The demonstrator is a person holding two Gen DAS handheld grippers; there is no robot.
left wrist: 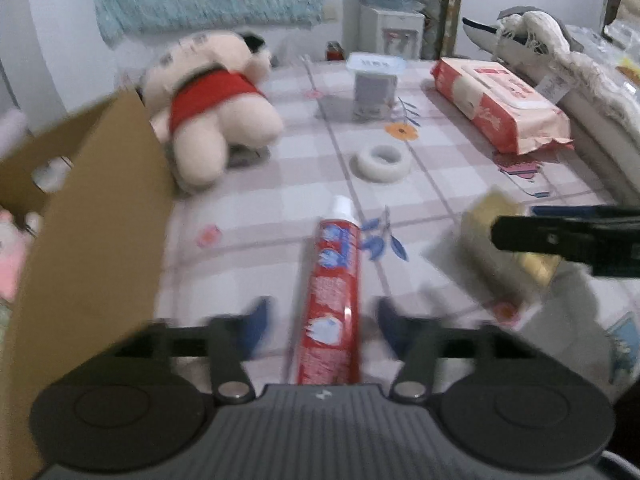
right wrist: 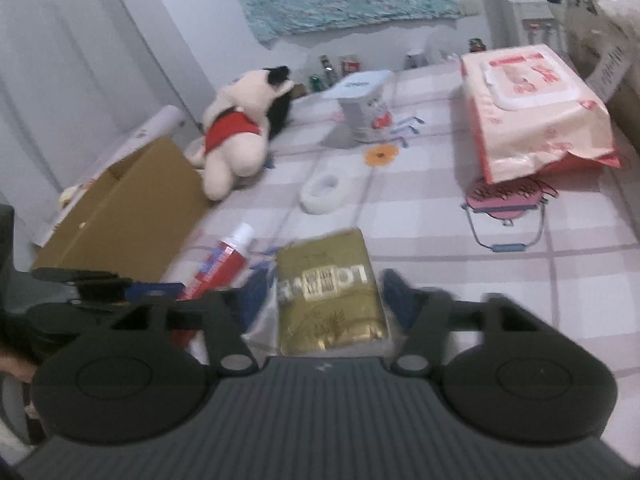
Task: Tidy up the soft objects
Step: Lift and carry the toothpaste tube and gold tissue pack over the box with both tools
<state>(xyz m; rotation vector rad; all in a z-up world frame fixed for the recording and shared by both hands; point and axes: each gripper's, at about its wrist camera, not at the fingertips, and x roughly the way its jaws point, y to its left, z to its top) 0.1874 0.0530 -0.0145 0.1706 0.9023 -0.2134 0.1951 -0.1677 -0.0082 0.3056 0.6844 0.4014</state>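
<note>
A red toothpaste tube lies on the checked tablecloth, cap pointing away. My left gripper stands open around its lower part, blue pads clear of it on both sides. To the right a gold foil packet in clear wrap lies on the cloth. It sits between the jaws of my right gripper, which is open with its pads close beside the packet. A plush toy in a red shirt lies face down beside an open cardboard box, which holds something pink.
A white tape ring sits mid-table, with a blue-lidded container behind it. A large wet-wipes pack lies at the right. A fringed white cloth drapes over furniture far right. Small bottles and a water dispenser line the back wall.
</note>
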